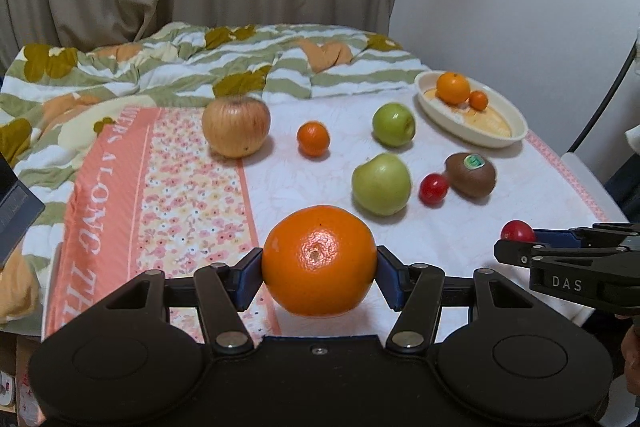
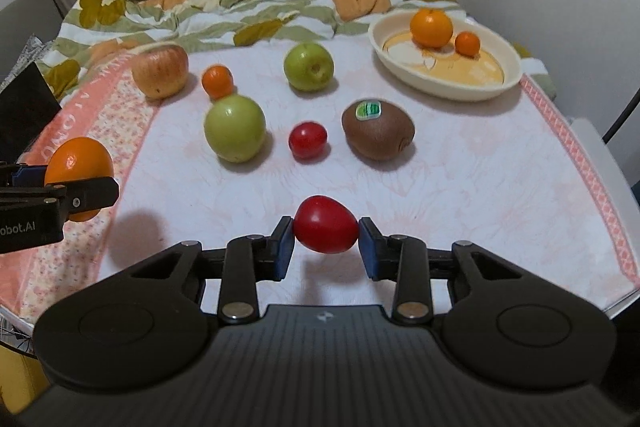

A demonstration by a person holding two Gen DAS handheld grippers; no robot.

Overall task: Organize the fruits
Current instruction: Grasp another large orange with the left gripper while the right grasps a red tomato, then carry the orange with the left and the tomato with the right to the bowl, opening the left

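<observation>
You've a large orange [image 1: 319, 260] clamped off the cloth, and a red tomato-like fruit [image 2: 326, 225] likewise lifted — plum or tomato, hard to say. At one o'clock sits the cream oval dish [image 2: 496, 83] with two oranges [image 2: 431, 27]. Two green apples [image 2: 234, 129], a stickered kiwi [image 2: 378, 131], a russet apple [image 2: 160, 70], a small mandarin [image 2: 217, 81] and another red fruit [image 2: 307, 140] lie scattered around twelve.

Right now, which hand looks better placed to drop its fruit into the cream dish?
Probably the right gripper. It holds a red tomato, and the cream dish sits on its side, at the table's far right. The left gripper, holding the large orange, is farther over.
</observation>
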